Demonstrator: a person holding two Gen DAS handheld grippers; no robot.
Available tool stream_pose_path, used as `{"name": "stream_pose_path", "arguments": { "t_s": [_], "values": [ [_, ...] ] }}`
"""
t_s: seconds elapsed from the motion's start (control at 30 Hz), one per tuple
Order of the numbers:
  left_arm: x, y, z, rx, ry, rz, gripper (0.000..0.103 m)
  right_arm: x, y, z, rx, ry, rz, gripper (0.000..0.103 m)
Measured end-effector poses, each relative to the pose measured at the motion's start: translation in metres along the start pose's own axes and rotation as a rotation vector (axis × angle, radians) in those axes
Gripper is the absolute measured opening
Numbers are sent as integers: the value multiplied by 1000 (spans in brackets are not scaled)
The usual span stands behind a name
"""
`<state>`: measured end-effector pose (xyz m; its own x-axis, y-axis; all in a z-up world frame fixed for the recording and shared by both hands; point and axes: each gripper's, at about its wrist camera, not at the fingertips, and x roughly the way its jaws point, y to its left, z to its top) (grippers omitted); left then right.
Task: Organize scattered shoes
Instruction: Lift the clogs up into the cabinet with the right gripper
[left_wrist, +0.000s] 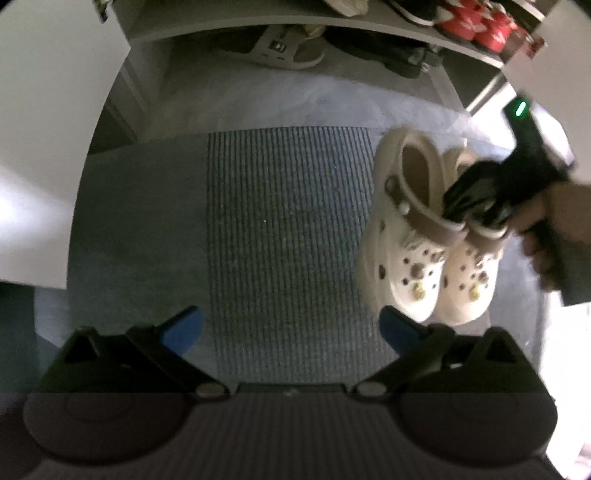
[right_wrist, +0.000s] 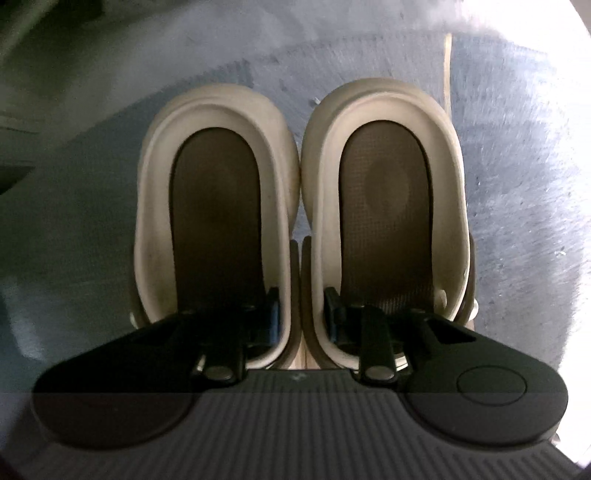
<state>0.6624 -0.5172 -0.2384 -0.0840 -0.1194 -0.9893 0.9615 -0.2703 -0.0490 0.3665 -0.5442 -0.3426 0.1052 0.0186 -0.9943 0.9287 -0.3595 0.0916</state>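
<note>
A pair of cream clogs (left_wrist: 424, 236) with small charms on the toes hangs side by side at the right of the left wrist view. My right gripper (left_wrist: 460, 210), held by a hand (left_wrist: 557, 229), grips them at the heel straps. In the right wrist view one fingertip sits inside each cream clog (right_wrist: 218, 110), and my right gripper (right_wrist: 303, 314) pinches the two inner walls together. My left gripper (left_wrist: 291, 321) stands open over a striped mat (left_wrist: 288, 221) with nothing between its blue pads.
A low shelf (left_wrist: 369, 27) along the top holds red shoes (left_wrist: 476, 22) and dark sneakers. Beneath it lie a grey slide sandal (left_wrist: 284, 51) and black shoes (left_wrist: 399, 55). A white panel (left_wrist: 48, 147) stands at the left. Blue-grey carpet (right_wrist: 517, 166) surrounds the mat.
</note>
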Motion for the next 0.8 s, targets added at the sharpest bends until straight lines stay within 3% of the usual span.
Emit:
{"name": "stream_pose_path", "arguments": {
  "t_s": [0.13,0.27,0.43,0.8],
  "values": [
    [10,9,3,-39,58,-16,102,-61,38,-5,-78,-84,53,28],
    [14,18,10,7,-12,-13,102,-112,84,3,-140,-162,124,28],
    [19,27,27,48,-84,10,102,-179,158,35,-224,-281,238,28],
    [47,43,106,103,-218,28,102,-231,269,100,-299,-390,296,28]
  ]
}}
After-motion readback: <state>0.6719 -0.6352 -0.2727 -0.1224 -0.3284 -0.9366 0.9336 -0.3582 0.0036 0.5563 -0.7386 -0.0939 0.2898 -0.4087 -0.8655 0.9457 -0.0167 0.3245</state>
